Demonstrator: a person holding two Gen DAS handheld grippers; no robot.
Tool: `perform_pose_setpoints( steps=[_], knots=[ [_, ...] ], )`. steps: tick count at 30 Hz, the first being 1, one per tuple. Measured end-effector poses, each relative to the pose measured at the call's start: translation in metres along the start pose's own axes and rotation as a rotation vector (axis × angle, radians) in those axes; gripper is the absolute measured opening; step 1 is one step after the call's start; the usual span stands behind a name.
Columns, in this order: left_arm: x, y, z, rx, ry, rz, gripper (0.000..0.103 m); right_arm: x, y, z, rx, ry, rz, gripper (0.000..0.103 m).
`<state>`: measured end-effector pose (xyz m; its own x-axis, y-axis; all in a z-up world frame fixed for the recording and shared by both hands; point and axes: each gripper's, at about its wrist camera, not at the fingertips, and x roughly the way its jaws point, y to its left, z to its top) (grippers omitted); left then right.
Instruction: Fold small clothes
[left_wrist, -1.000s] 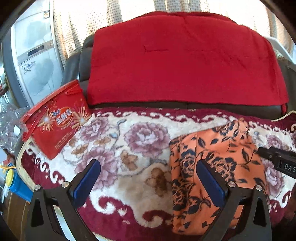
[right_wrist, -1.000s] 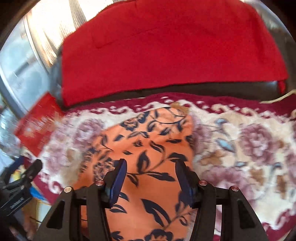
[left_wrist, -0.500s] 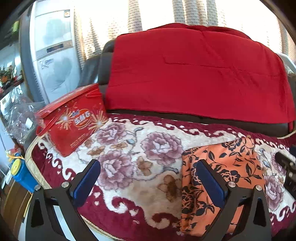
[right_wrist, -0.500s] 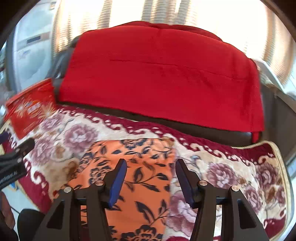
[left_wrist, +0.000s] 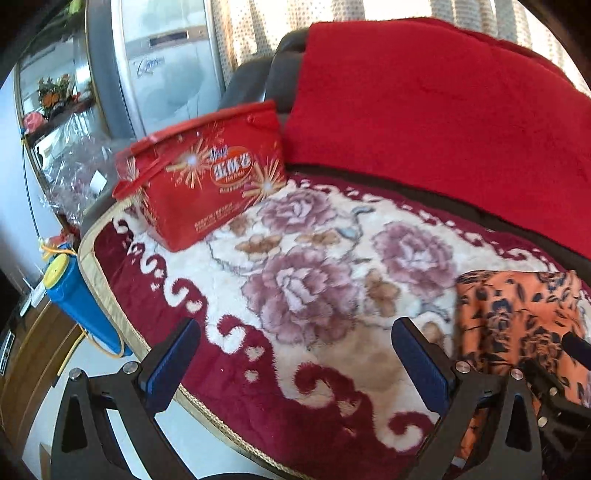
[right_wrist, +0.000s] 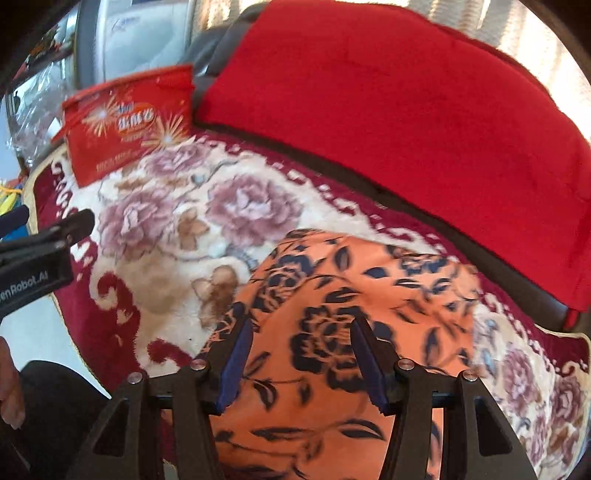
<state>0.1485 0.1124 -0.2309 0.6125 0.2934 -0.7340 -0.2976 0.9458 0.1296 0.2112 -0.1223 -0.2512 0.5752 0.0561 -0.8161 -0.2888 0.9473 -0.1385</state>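
Note:
An orange garment with dark floral print (right_wrist: 343, 295) lies folded on the floral blanket (right_wrist: 177, 236) covering the sofa seat; it also shows at the right edge of the left wrist view (left_wrist: 517, 314). My right gripper (right_wrist: 301, 354) is open and empty, hovering just above the garment's near part. My left gripper (left_wrist: 295, 354) is open and empty over the blanket's front edge, left of the garment. The left gripper also shows at the left edge of the right wrist view (right_wrist: 40, 254).
A red snack box (left_wrist: 207, 177) stands at the seat's back left. A red blanket (left_wrist: 443, 110) drapes the sofa back. A blue container with a yellow lid (left_wrist: 81, 299) and clear plastic wrap (left_wrist: 77, 173) sit left of the sofa, before a white appliance (left_wrist: 162, 66).
My left gripper has swung left, off the garment, toward the red box. My right gripper has moved back down close over the garment. Both stayed open.

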Motion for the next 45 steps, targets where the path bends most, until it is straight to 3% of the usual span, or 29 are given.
perform_pose_setpoints(
  steps=[10,25,39,41,45],
  knots=[
    [0.05,-0.019,-0.003,0.057,0.057,0.021,0.103,0.043,0.005,0.007,-0.016,0.04,0.017,0.059],
    [0.038,-0.011,0.004,0.044,0.007,0.03,0.103,0.036,0.006,0.009,-0.034,0.006,-0.019,0.059],
    [0.046,0.002,0.002,0.018,0.017,0.066,0.103,0.043,0.014,0.009,-0.068,-0.004,-0.046,0.059],
    [0.05,0.0,0.001,0.014,0.036,0.048,0.103,0.042,0.013,0.009,-0.064,-0.011,-0.034,0.059],
    [0.058,-0.021,0.002,0.081,0.106,-0.068,0.103,0.029,-0.03,0.003,0.097,-0.051,0.112,0.059]
  ],
)
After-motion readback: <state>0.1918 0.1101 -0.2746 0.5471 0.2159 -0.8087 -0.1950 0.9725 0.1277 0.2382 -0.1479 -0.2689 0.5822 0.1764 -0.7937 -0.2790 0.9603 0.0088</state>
